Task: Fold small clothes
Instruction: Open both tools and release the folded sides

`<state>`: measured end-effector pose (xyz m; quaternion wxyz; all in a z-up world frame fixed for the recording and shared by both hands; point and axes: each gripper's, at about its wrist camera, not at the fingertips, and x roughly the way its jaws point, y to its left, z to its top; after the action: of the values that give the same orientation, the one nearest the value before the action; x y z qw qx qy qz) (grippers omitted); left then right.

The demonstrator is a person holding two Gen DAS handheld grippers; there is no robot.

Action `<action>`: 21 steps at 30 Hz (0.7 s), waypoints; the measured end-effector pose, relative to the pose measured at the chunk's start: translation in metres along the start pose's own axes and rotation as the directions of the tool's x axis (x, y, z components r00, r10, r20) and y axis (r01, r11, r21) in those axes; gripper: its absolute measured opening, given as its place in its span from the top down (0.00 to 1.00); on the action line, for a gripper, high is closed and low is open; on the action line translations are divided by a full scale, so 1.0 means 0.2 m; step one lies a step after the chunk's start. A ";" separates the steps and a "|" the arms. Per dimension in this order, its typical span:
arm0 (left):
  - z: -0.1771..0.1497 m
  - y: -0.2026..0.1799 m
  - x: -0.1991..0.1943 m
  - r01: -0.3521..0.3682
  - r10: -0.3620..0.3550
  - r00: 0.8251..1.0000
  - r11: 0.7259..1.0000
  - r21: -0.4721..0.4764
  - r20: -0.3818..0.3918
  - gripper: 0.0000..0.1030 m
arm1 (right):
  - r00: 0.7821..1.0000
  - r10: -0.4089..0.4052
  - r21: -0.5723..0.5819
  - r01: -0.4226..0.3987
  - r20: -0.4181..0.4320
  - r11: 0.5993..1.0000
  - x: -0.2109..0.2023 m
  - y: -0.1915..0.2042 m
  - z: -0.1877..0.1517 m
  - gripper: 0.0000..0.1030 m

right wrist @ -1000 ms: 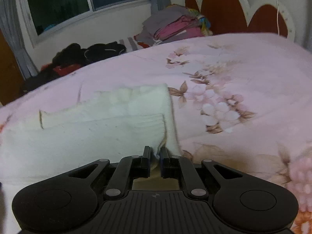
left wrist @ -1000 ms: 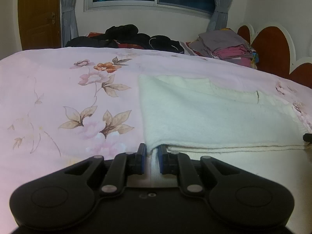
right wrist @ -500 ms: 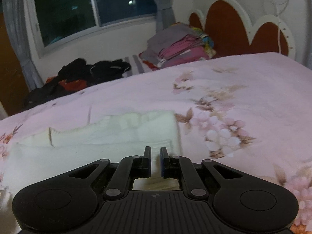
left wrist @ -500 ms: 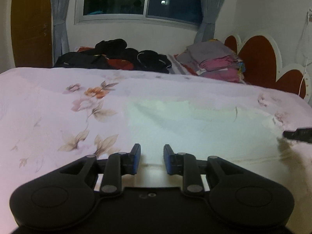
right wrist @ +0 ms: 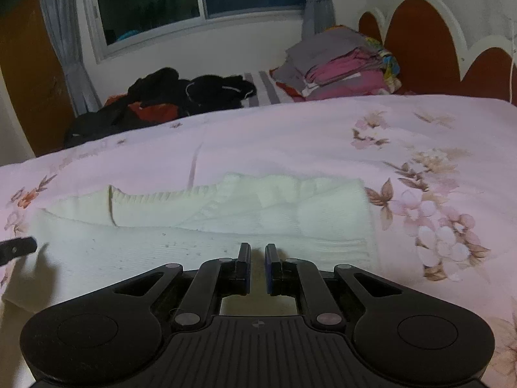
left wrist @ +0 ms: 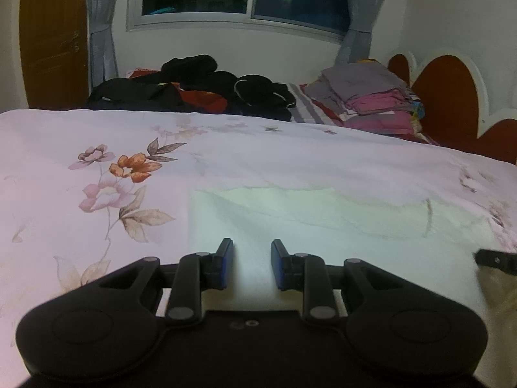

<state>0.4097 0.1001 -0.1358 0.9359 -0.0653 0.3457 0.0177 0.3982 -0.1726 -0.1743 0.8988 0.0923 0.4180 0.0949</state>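
So my left gripper (left wrist: 252, 263) has just been opening, nothing between its jaws. Right gripper (right wrist: 257, 266) is pretty much closed and empty. The cream knit garment (right wrist: 226, 220) lies folded on the floral bedspread (right wrist: 290, 135), just ahead of both.

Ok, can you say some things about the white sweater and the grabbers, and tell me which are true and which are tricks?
1. The white sweater lies on the flowered bedspread. True.
2. The left gripper is clamped on the sweater. False: its jaws stand apart, holding nothing.
3. A stack of folded clothes sits by the headboard. True.
4. The dark clothes pile is neatly folded. False: it is a loose heap.
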 end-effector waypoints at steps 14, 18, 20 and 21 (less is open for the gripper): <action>-0.01 0.00 0.03 0.000 0.000 1.000 1.000 -0.029 0.001 0.75 | 0.999 0.000 -0.014 0.000 0.037 1.000 0.03 -0.07 0.03 0.51; -0.04 -0.03 0.08 -0.009 0.009 1.000 1.000 -0.002 -0.013 0.71 | 1.000 -0.001 -0.068 0.002 0.018 0.998 0.06 -0.03 0.02 0.51; -0.04 -0.02 0.08 -0.008 0.008 1.000 1.000 0.001 -0.007 0.71 | 1.000 -0.025 -0.085 0.026 0.010 0.996 0.07 -0.05 0.01 0.51; -0.04 -0.02 0.08 -0.007 0.007 1.000 1.000 -0.001 -0.010 0.71 | 0.999 -0.037 -0.095 0.038 0.010 0.995 0.08 -0.06 0.01 0.51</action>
<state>0.4165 0.0946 -0.1513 0.9340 -0.0646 0.3508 0.0206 0.4103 -0.1801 -0.1879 0.9054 0.0420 0.4112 0.0974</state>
